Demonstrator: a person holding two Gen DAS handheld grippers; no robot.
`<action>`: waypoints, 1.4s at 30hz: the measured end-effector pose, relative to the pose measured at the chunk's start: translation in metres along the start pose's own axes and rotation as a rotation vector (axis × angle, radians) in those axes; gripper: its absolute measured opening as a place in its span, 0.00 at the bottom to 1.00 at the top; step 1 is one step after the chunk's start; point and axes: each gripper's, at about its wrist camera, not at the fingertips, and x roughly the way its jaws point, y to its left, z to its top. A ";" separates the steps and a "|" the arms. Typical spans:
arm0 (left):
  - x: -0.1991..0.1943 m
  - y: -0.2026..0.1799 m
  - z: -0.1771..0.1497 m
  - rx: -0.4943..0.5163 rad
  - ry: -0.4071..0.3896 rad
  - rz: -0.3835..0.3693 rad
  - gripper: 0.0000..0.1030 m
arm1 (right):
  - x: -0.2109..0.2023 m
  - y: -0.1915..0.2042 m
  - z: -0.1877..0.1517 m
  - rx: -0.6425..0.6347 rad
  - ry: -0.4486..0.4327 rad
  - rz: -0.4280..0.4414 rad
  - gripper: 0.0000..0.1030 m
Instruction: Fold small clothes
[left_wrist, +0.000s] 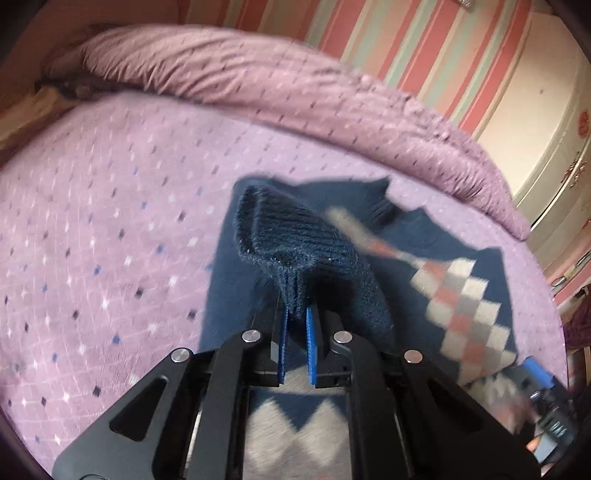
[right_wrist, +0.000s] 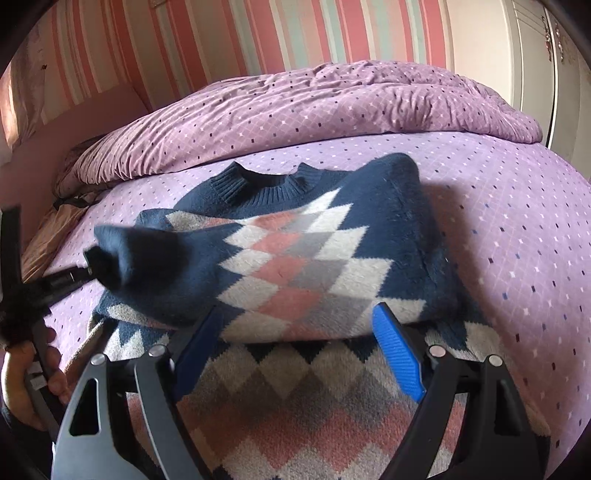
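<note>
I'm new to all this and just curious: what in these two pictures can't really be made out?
- Left wrist view: the sweater's diamond pattern is smeared by motion blur.
- Left wrist view: the right gripper is blurred and cut by the edge.
- Right wrist view: the left gripper is dark; the navy sleeve hides its tips.
- Right wrist view: the sweater's hem is cut off by the bottom edge.

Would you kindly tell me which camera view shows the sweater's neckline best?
The right wrist view: the ribbed navy neckline of the sweater sits sharp and unobstructed near the duvet. In the left wrist view the neckline is blurred and partly hidden behind the sleeve cuff pinched in the left hand-held gripper.
</note>
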 end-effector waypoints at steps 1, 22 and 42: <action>0.008 0.004 -0.003 -0.007 0.026 0.004 0.06 | 0.001 -0.001 -0.002 0.003 0.007 -0.002 0.81; 0.000 -0.031 0.033 0.054 0.008 -0.083 0.85 | -0.001 -0.039 0.010 0.025 -0.019 -0.061 0.81; -0.026 -0.028 0.028 0.148 -0.042 0.027 0.94 | 0.004 -0.045 0.028 0.006 -0.049 -0.064 0.82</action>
